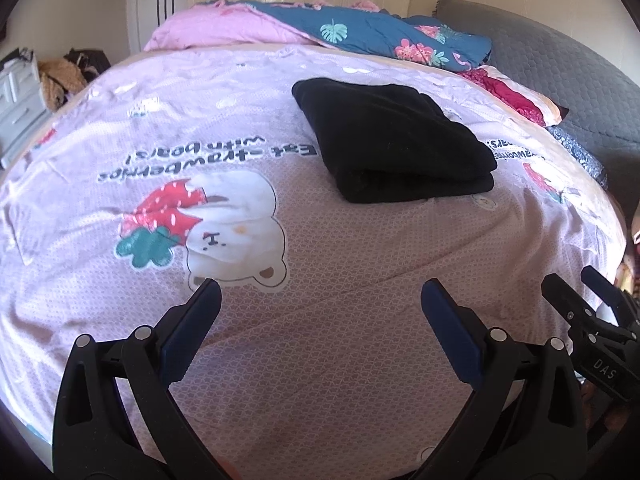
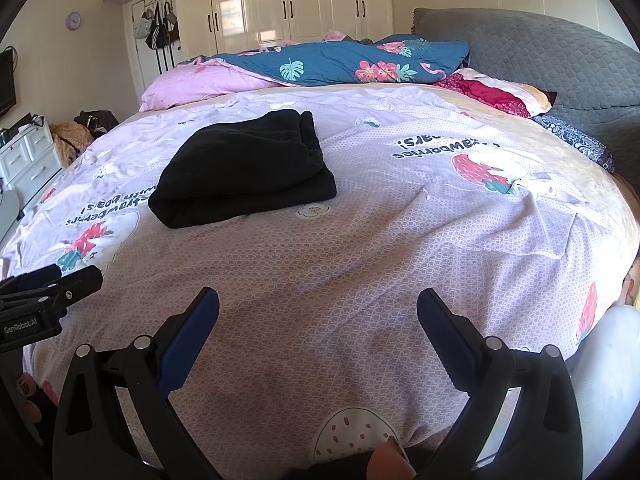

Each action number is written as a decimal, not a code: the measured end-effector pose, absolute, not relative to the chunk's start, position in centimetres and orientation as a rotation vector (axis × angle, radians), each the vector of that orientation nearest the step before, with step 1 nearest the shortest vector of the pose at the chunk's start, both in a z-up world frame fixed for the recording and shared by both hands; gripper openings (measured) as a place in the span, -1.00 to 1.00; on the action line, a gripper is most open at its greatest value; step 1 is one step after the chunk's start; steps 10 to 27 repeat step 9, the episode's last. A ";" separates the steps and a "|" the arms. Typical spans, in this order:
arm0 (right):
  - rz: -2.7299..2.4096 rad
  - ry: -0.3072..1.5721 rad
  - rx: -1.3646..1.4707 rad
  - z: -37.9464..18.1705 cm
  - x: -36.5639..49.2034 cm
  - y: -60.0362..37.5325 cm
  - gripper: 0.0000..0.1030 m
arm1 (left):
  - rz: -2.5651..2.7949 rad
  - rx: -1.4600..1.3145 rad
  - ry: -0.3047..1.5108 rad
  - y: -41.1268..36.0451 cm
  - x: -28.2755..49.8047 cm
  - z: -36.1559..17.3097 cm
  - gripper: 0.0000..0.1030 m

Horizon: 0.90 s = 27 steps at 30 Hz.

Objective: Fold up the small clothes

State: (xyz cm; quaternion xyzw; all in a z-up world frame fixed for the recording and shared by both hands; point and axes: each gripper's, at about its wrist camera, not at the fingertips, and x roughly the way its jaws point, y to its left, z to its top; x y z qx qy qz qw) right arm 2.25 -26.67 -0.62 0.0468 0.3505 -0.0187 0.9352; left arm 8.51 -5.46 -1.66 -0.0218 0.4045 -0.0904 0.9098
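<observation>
A black garment (image 1: 394,140) lies folded into a thick rectangle on the pink bear-print bed sheet (image 1: 320,264). It also shows in the right wrist view (image 2: 244,168), up and left of centre. My left gripper (image 1: 320,300) is open and empty, held above the sheet well short of the garment. My right gripper (image 2: 318,308) is open and empty too, near the bed's front edge. The right gripper also shows at the right edge of the left wrist view (image 1: 580,292), and the left gripper at the left edge of the right wrist view (image 2: 68,276).
A pink and blue floral duvet (image 2: 320,64) is piled at the far side of the bed. A red-patterned pillow (image 2: 496,92) and grey headboard (image 2: 560,60) are at the right. White wardrobes (image 2: 280,0) stand behind, a white drawer unit (image 2: 28,156) at the left.
</observation>
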 end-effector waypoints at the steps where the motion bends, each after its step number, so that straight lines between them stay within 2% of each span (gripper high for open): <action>1: -0.038 0.716 0.095 -0.6 2.3 -26.7 0.92 | -0.189 -0.052 0.836 -5.4 8.6 -1.7 0.82; 27: -0.037 0.716 0.095 -0.6 2.4 -26.6 0.92 | -0.183 -0.055 0.854 -5.4 8.7 -1.9 0.82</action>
